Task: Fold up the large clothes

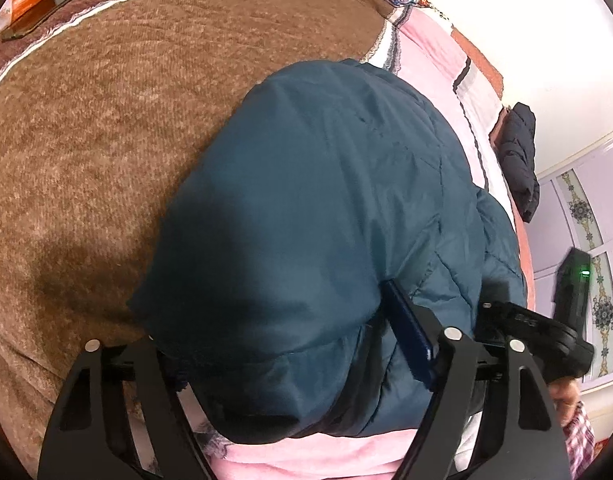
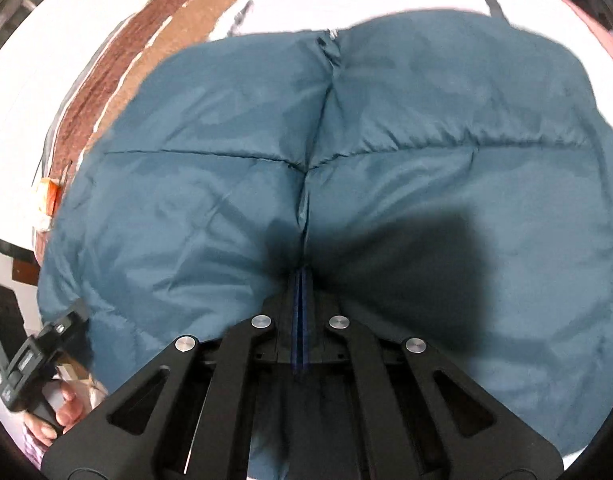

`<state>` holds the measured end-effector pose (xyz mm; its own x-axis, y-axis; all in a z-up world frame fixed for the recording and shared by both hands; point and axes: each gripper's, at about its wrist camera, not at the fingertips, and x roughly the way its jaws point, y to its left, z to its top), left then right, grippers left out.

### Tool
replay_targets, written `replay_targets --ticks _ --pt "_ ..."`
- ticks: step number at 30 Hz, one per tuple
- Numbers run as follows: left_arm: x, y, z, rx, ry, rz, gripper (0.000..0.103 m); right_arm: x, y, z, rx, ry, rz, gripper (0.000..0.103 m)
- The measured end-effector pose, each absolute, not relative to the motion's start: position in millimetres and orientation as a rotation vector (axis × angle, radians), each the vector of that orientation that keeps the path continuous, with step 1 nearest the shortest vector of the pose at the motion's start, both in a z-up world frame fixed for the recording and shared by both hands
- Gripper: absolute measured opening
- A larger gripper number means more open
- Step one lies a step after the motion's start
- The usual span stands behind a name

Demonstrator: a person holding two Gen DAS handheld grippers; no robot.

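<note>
Black fingers (image 2: 301, 280), puffy quilted teal jacket (image 2: 346, 140)

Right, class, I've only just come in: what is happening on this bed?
A person is folding a teal padded jacket lying on a brown blanket. The right hand-held gripper is shut, its tips down on the jacket's centre seam. The left hand-held gripper is spread wide around a bunched end of the jacket, not pinching it.

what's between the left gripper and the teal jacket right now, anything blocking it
Nothing visible. The left gripper stands wide open directly over the teal puffer jacket, whose near edge already bulges up between the fingers. The right gripper is shut at the jacket off to the side, not in the path.
</note>
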<state>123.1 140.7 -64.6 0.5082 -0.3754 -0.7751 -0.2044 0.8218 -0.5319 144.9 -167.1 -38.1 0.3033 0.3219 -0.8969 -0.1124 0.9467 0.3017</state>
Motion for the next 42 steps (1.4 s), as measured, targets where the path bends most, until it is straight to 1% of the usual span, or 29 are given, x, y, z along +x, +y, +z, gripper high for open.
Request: replay_targets --ticks 2,6,9,12,16,21,35,38,42 --pt "122.5 139.9 -63.3 -0.621 1.048 -0.113 0.073 128.1 -166.8 -18.6 0.182 1.177 0.296 0.005" --pt "120.5 137.4 -59.2 -0.597 1.035 -0.108 0.069 86.4 -163.6 5.2 0.149 1.124 0.351 0.005" --pt "120.5 135.8 -56.5 -0.589 1.027 -0.103 0.065 50.0 -153.5 1.9 0.145 1.153 0.402 0.005" --pt "119.7 135.0 -54.5 -0.574 1.019 -0.097 0.062 33.8 -145.9 -12.9 0.112 1.192 0.415 0.005" --pt "120.0 129.8 -50.9 -0.54 1.018 -0.089 0.059 39.1 -140.1 -45.9 0.099 1.268 0.385 0.005" --pt "122.1 122.0 -48.2 -0.499 1.017 -0.087 0.057 43.4 -134.3 -68.6 0.081 1.293 0.373 0.005" --pt "127.3 117.7 -52.8 -0.473 1.023 -0.08 0.053 49.4 -133.3 -82.7 0.056 1.279 0.367 0.003" --pt "127.2 117.7 -53.0 -0.466 1.017 -0.079 0.049 49.6 -136.7 -83.8 0.068 1.279 0.367 0.002" --pt "125.4 118.9 -50.0 -0.463 1.003 -0.081 0.039 49.7 -142.9 -83.3 0.08 1.277 0.368 0.002"
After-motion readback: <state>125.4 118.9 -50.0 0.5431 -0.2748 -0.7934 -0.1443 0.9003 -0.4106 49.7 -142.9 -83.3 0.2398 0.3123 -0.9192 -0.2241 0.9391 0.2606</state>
